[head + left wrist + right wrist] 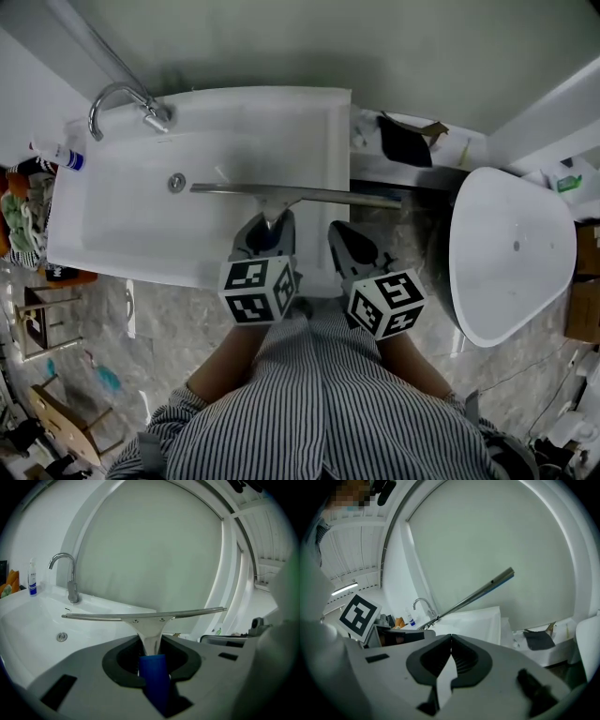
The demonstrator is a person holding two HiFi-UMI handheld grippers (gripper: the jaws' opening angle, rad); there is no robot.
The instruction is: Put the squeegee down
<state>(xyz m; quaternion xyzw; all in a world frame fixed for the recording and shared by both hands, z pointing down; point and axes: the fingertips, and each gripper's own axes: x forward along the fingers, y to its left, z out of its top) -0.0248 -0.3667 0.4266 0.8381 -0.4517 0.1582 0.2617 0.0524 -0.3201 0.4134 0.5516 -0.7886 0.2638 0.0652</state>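
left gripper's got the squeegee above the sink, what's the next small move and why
Probably lower the left gripper until the squeegee rests on the sink, then open. Its fingers clamp the blue handle, and the blade hangs level over the basin.

**A washroom corner with white fittings**

A pale grey-green wall (328, 42) is seen behind a white rectangular sink (309, 105), on which a chrome tap (117, 97) is mounted at the back left corner. A small bottle (62, 155) with a blue label is stood on the sink's left rim. To the right, a white oval basin (511, 248) is placed, and a dark cloth (405, 142) is laid on a ledge between the two. The floor (178, 328) is finished in grey marbled stone. Wooden furniture (56, 417) is seen at the lower left.
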